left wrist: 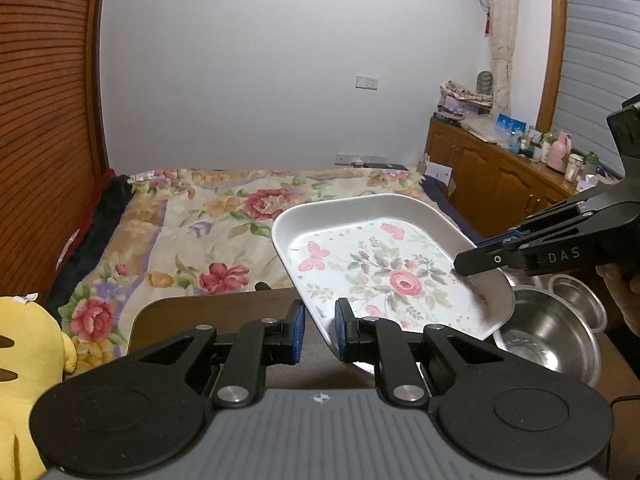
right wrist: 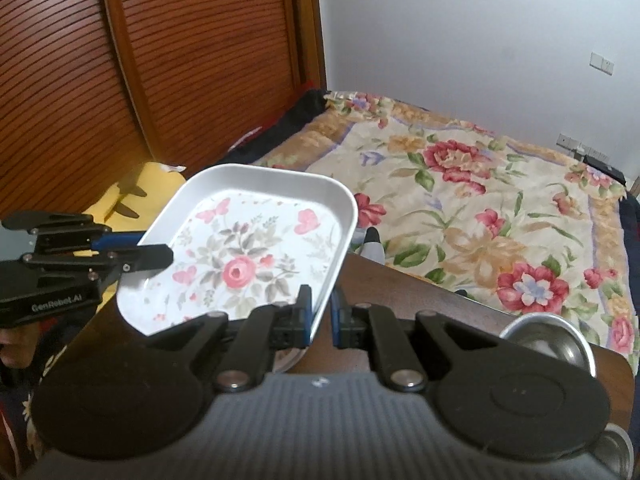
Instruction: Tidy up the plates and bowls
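A rectangular white plate with a rose and butterfly print (left wrist: pixel 384 272) (right wrist: pixel 248 256) hangs tilted above the dark table (left wrist: pixel 224 312). My left gripper (left wrist: pixel 321 332) (right wrist: pixel 146 249) has its jaws closed on the plate's near-left rim. My right gripper (right wrist: pixel 322 320) (left wrist: pixel 468 254) clamps the opposite rim, one finger over the printed face and one behind. Two steel bowls (left wrist: pixel 548 336) (left wrist: pixel 576 300) stand on the table to the right of the plate. A pale rim of another dish (left wrist: pixel 362 365) peeks out underneath the raised plate.
Beyond the table's far edge lies a bed with a floral blanket (left wrist: pixel 224 220). A yellow plush toy (left wrist: pixel 24 360) sits at the left. A wooden cabinet (left wrist: pixel 500 176) crowded with small items lines the right wall. Slatted wooden doors (right wrist: pixel 100 80) stand at the left.
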### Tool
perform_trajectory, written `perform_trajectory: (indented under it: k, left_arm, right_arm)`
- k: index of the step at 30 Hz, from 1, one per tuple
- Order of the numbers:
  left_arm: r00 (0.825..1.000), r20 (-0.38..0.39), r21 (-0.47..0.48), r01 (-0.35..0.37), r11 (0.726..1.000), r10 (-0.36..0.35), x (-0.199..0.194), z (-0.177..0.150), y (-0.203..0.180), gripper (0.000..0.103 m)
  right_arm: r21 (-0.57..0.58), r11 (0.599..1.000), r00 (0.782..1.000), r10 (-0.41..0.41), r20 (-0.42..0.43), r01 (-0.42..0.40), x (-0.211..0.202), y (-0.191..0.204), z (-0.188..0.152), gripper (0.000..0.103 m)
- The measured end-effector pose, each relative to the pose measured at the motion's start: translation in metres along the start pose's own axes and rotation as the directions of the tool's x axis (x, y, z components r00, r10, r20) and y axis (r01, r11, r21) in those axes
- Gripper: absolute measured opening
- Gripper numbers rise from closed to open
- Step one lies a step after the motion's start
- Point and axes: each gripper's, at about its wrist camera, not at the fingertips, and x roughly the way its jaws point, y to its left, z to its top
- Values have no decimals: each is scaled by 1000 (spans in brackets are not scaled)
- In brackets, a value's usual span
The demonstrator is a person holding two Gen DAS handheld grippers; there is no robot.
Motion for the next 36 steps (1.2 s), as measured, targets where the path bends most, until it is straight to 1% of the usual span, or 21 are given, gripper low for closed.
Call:
perform_trajectory:
  k: [6,12,19,27,36]
  left_arm:
    - [1000,10,19,7,1000,-7,-28,-9,-15,18]
    - [999,6,9,43,999,-43,-53,-20,-26,19]
    - [999,6,29,44,999,-44,-81,-33,-44,19]
    - [999,-9,19,50,999,-50,-97,-48,-57,19]
    - [998,-12,-9,63,998,-63,-112,-58,-60,19]
  right_arm:
    - [-5,1000,1000,-9,13,9,-25,9,-15,11]
    - [12,1000,1000,-2,23,2,-48,16,-34,11]
    - [39,999,999,15,30,-16,-63,24,-57,11]
    - [73,997,999,26,38,-29,-78,25,-77,10]
    - [91,995,998,29,54,-34,-89,35,-93,10]
